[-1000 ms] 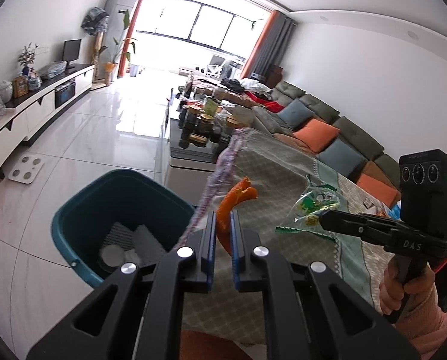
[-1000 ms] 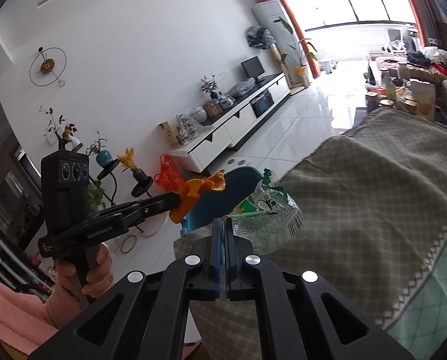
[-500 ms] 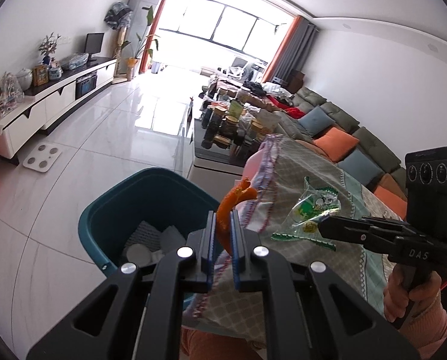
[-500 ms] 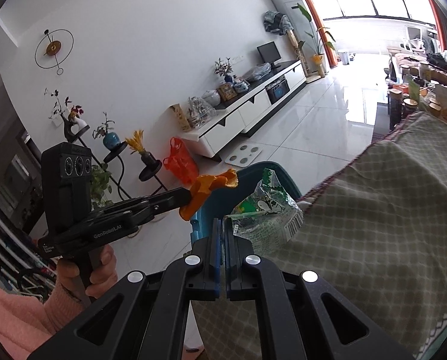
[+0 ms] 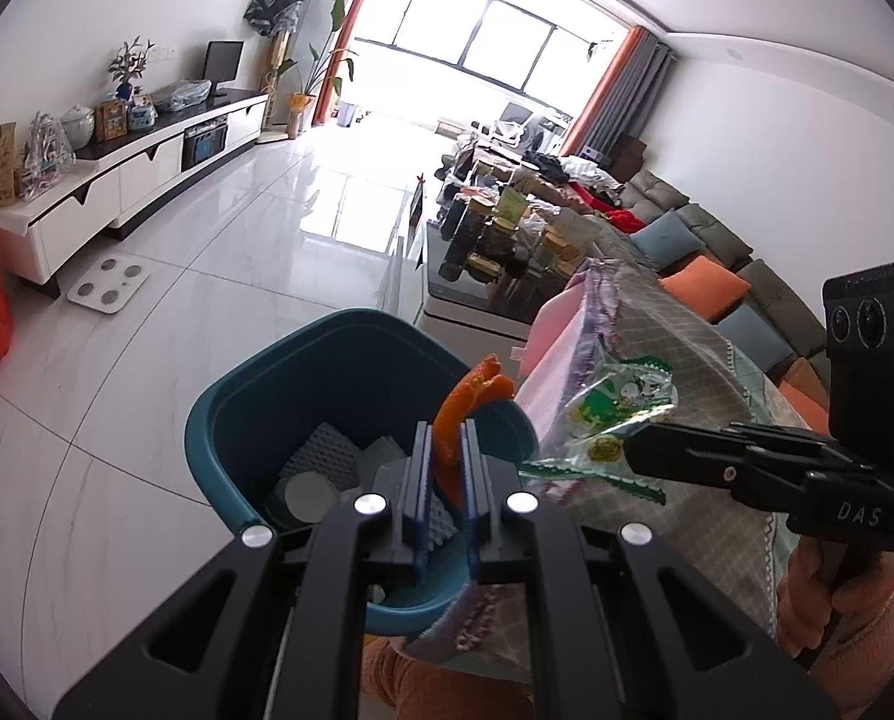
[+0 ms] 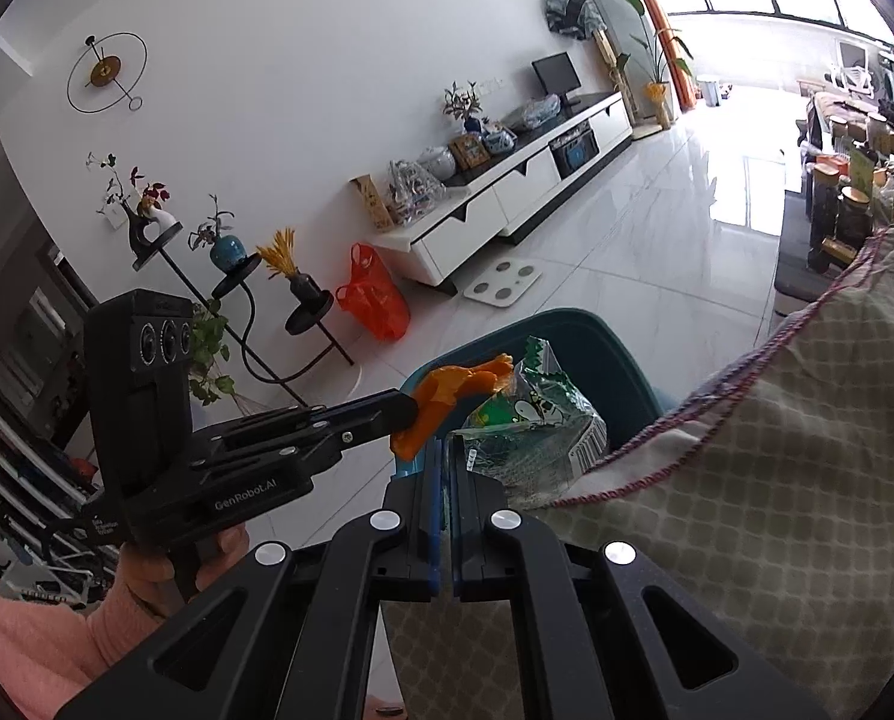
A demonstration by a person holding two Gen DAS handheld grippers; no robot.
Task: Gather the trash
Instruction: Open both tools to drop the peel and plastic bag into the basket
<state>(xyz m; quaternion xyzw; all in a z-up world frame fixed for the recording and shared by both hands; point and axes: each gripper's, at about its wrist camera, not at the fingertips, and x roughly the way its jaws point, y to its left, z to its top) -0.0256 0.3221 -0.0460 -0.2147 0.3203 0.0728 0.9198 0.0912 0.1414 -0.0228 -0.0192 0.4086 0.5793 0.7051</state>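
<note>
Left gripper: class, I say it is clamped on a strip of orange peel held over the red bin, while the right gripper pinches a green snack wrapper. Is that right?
Not quite. The bin is teal, not red, as the left wrist view shows. The rest stands: the left gripper is clamped on the orange peel, and the right gripper pinches the green snack wrapper.

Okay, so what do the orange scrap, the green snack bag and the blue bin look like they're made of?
Orange scrap: likely citrus peel; matte, curled, thick and torn-edged.
Green snack bag: thin plastic film, glossy and part clear, crinkled, with zigzag-cut ends and a printed barcode.
Blue bin: apparently moulded plastic; smooth, evenly teal, soft sheen, rounded rolled rim.
</note>
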